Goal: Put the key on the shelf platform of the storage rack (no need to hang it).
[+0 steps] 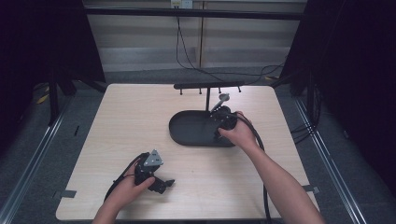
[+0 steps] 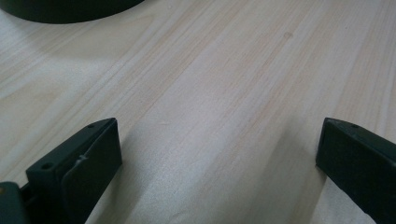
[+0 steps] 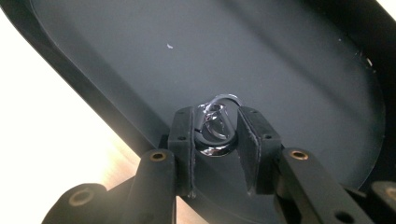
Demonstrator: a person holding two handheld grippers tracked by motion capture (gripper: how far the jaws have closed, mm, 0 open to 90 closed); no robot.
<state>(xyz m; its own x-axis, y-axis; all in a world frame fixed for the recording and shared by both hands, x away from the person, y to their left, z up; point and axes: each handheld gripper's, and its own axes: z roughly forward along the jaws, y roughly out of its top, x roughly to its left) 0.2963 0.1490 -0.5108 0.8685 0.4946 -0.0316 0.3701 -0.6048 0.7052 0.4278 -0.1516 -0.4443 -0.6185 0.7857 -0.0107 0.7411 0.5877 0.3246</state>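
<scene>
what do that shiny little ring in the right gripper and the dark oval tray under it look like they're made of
The ring, pinched in the right gripper, looks like polished metal, perhaps chrome-plated: it is silver with sharp mirror-like highlights. The oval tray looks like matte black plastic or painted metal, hard to tell which: its surface is even and dull, with only soft reflections and a low raised rim.

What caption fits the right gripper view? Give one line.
Right gripper shut on a shiny metal ring above the dark oval tray.

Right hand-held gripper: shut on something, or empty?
Shut on a shiny metal ring; right hand-held gripper pads press both its sides above the black tray.
</scene>
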